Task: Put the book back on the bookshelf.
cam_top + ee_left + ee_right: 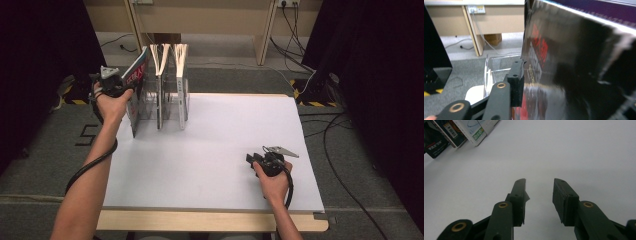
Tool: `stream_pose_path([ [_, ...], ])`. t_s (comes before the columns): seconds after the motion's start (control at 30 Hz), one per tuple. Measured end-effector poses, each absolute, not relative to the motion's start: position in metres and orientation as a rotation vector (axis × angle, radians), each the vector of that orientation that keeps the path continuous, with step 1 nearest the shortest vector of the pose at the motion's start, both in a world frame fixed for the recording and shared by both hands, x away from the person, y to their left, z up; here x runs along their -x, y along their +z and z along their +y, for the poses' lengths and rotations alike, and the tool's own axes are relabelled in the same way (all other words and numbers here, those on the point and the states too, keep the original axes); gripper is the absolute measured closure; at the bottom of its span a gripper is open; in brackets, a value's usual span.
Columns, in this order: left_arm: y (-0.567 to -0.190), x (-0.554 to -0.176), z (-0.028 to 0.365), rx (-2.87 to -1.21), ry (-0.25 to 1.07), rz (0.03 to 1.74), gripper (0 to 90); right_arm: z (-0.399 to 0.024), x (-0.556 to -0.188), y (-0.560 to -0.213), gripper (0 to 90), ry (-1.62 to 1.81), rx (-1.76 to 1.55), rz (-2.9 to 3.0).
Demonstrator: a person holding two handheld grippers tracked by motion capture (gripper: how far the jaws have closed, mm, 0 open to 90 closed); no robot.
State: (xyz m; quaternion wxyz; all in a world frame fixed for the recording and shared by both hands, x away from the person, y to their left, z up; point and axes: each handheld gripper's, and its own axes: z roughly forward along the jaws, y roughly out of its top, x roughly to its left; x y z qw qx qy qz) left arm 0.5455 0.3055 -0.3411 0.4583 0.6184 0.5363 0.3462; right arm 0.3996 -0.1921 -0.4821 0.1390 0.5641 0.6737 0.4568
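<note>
We see the left gripper (121,82) at the far left corner of the table (225,150), with a glossy dark book (137,75) between its jaws. The book leans in the leftmost slot of a clear rack (150,107). One pad lies against the cover (554,70) in the left gripper view, while the other jaw is hidden behind it, so we cannot tell whether the book is clamped or released. We judge the lean to be a matter of the slot being wider than the book. Two more books (170,60) stand upright in the neighbouring slots, pages fanned at the top. The right gripper (255,159) rests low over bare table near the front right, jaws apart and holding nothing. The tabletop is plain white; beyond it lie grey carpet (240,80), loose cables (305,75), a wooden desk (210,15) and dark curtains (370,60).
</note>
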Motion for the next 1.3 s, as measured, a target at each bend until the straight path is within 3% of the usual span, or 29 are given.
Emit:
stream_pose_path([
  [0.13, -0.34, -0.547, 0.307, -1.521, 0.832, 1.328, 82.6, -0.192, -0.401, -0.483, 63.0, 1.315, -1.624, 1.951],
  [0.2, -0.34, -0.547, 0.309, -1.528, 0.834, 1.329, 85.2, -0.192, -0.401, -0.483, 63.0, 1.317, -1.627, 1.954],
  [0.83, -0.339, -0.536, 0.324, -1.479, 0.814, 1.344, 86.3, -0.192, -0.401, -0.484, 63.1, 1.319, -1.642, 1.957],
  [1.1, -0.341, -0.536, 0.323, -1.404, 0.901, 1.245, 86.5, -0.192, -0.402, -0.486, 63.2, 1.316, -1.643, 1.96],
  [1.3, -0.348, -0.54, 0.327, -1.341, 1.038, 1.18, 86.5, -0.193, -0.402, -0.487, 63.2, 1.313, -1.641, 1.962],
])
